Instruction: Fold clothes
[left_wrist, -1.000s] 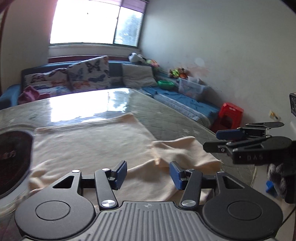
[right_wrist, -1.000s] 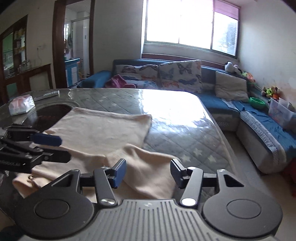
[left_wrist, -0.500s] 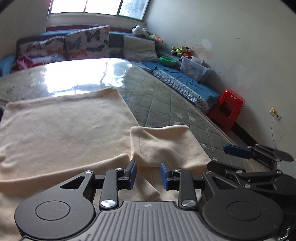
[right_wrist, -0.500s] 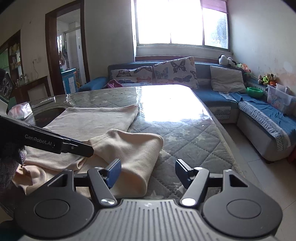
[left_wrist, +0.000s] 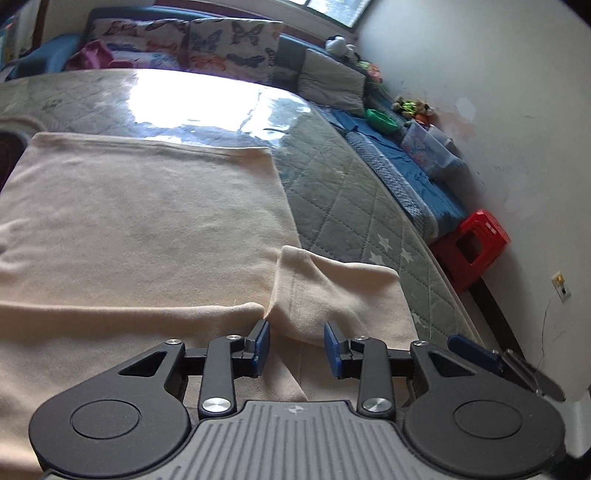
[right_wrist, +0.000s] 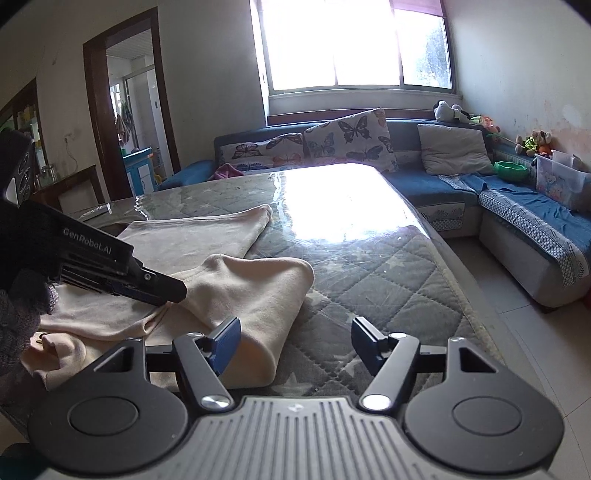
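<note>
A cream long-sleeved garment (left_wrist: 140, 229) lies flat on the quilted table (left_wrist: 351, 192), one sleeve (left_wrist: 343, 295) bent out to its right. My left gripper (left_wrist: 297, 347) hovers low over the armpit seam, open, with sleeve cloth lying between its blue pads. In the right wrist view the left gripper (right_wrist: 162, 290) shows as a black nose whose tip touches the cloth. My right gripper (right_wrist: 295, 339) stands wide open at the table's near edge. Its left pad sits beside the sleeve's folded end (right_wrist: 258, 295), and nothing is held. Its fingers (left_wrist: 471, 349) reach in at the left view's lower right.
A blue corner sofa (right_wrist: 461, 192) with butterfly cushions (right_wrist: 351, 136) wraps the table's far and right sides. A red stool (left_wrist: 472, 247) and a clear plastic box (left_wrist: 428, 147) stand by the wall. A person's dark gloved hand (right_wrist: 18, 314) holds the left gripper.
The left gripper has come down and forward onto the armpit seam, its jaws narrower than a second ago. The right gripper has spread wider and settled by the sleeve's folded end.
</note>
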